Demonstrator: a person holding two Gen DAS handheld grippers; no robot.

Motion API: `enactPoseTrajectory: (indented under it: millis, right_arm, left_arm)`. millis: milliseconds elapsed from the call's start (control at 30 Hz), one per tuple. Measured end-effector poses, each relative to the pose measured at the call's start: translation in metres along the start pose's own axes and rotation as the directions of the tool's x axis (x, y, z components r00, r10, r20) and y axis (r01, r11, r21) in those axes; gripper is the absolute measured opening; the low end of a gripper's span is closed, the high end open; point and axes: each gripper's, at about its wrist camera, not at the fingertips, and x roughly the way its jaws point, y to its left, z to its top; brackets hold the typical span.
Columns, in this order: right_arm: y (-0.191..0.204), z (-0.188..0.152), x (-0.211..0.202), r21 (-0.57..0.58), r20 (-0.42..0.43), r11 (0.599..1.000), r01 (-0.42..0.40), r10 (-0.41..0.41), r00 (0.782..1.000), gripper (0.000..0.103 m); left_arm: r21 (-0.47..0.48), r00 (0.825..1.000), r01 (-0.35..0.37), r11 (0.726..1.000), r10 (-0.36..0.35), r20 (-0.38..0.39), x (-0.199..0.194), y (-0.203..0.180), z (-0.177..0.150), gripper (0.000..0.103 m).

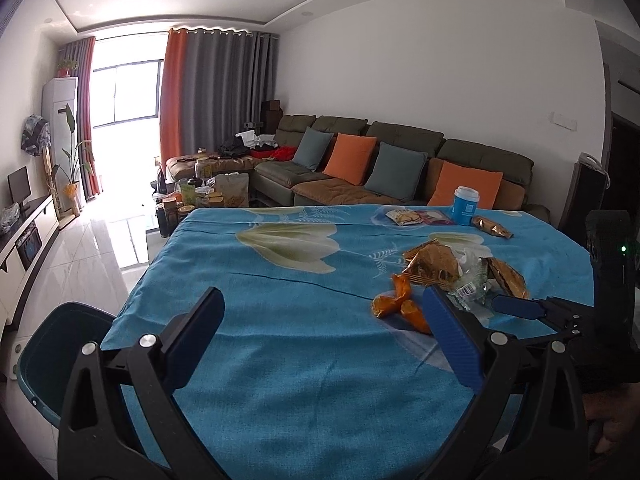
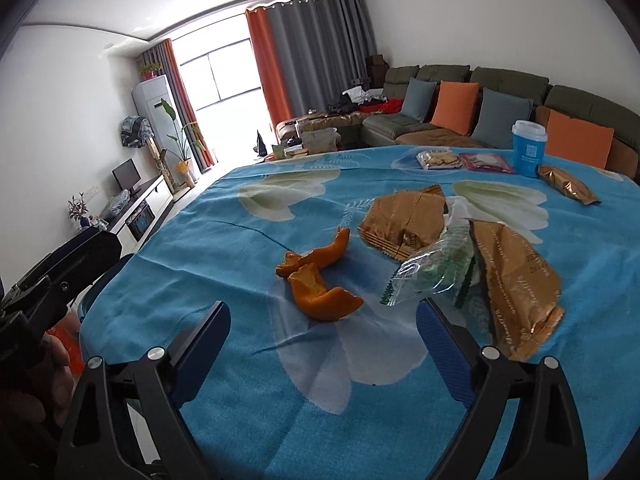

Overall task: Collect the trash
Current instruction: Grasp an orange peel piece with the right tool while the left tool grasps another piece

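Observation:
Orange peel pieces (image 2: pixel 320 280) lie on the blue flowered tablecloth (image 2: pixel 240 240), just beyond my open, empty right gripper (image 2: pixel 322 334). To their right lie a clear green wrapper (image 2: pixel 432 270), a torn gold wrapper (image 2: pixel 408 222) and a second gold wrapper (image 2: pixel 516 284). In the left wrist view the peel (image 1: pixel 396 304) and the gold wrappers (image 1: pixel 432 266) lie at the right, by the right fingertip of my open, empty left gripper (image 1: pixel 324 322). The right gripper (image 1: pixel 520 307) shows there too.
A dark teal bin (image 1: pixel 52 356) stands on the floor left of the table. At the far right of the table stand a blue cup (image 2: pixel 528 148), a biscuit pack (image 2: pixel 438 159), a pink packet (image 2: pixel 486 163) and a gold snack pack (image 2: pixel 568 188). A sofa (image 1: pixel 400 168) lies beyond.

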Motion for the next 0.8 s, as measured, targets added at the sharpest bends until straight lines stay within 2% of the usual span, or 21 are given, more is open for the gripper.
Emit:
enactPoseTrajectory:
  millis: [33, 233, 367, 433, 533, 700, 800]
  right_arm:
    - [-0.001, 0.001, 0.005, 0.009, -0.016, 1.0, -0.017, 0.018, 1.0, 0.079]
    - [-0.003, 0.003, 0.028, 0.054, -0.083, 0.997, -0.055, 0.059, 0.995, 0.06]
    - [-0.007, 0.005, 0.035, 0.083, -0.102, 0.994, -0.064, 0.072, 0.992, 0.047]
    - [-0.009, 0.005, 0.037, 0.093, -0.11, 0.993, -0.067, 0.077, 0.991, 0.034]
    - [-0.01, 0.003, 0.037, 0.095, -0.111, 0.992, -0.082, 0.092, 0.99, 0.024]
    - [-0.013, 0.004, 0.03, 0.105, -0.082, 0.988, -0.113, 0.122, 0.989, 0.013]
    - [-0.017, 0.008, 0.021, 0.106, -0.048, 0.988, -0.115, 0.121, 0.992, 0.012]
  left_arm:
    - [-0.004, 1.0, 0.0, 1.0, 0.0, -0.006, 0.004, 0.001, 0.0, 0.097]
    - [-0.022, 0.999, 0.006, 1.0, -0.007, -0.035, 0.024, 0.011, -0.001, 0.097]
    - [-0.03, 0.999, 0.017, 0.999, -0.018, -0.051, 0.038, 0.012, 0.0, 0.097]
    - [-0.026, 0.998, 0.021, 0.999, -0.022, -0.051, 0.043, 0.011, 0.001, 0.097]
    - [-0.019, 0.998, 0.029, 0.999, -0.03, -0.053, 0.051, 0.008, 0.004, 0.097]
    - [0.005, 0.997, 0.046, 0.999, -0.046, -0.059, 0.064, -0.003, 0.007, 0.097]
    - [0.017, 0.996, 0.059, 0.998, -0.057, -0.071, 0.073, -0.011, 0.008, 0.097]
